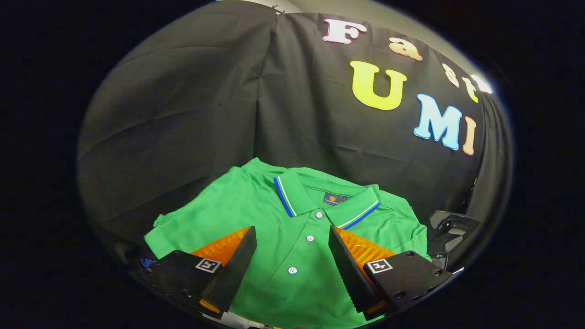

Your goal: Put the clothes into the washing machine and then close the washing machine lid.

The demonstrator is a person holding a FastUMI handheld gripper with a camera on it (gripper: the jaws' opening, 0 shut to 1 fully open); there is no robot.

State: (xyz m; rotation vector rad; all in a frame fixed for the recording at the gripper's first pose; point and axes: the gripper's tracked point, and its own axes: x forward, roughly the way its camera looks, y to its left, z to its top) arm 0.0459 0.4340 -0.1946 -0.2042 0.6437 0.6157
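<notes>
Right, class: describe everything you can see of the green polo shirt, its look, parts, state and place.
The green polo shirt lies face up, roughly flat, in front of the black cloth wall. It looks like knitted cotton. Its collar is folded down, edged with white and blue stripes, with a dark label inside the neck. Three white buttons run down the placket, all done up. The gripper is open above it, a finger on either side of the placket; whether they touch the fabric cannot be told.

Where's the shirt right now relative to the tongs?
In the gripper view the green polo shirt lies flat just ahead of and under the open tongs, its button placket between the two fingers and its collar beyond them, toward the black cloth wall.
</notes>
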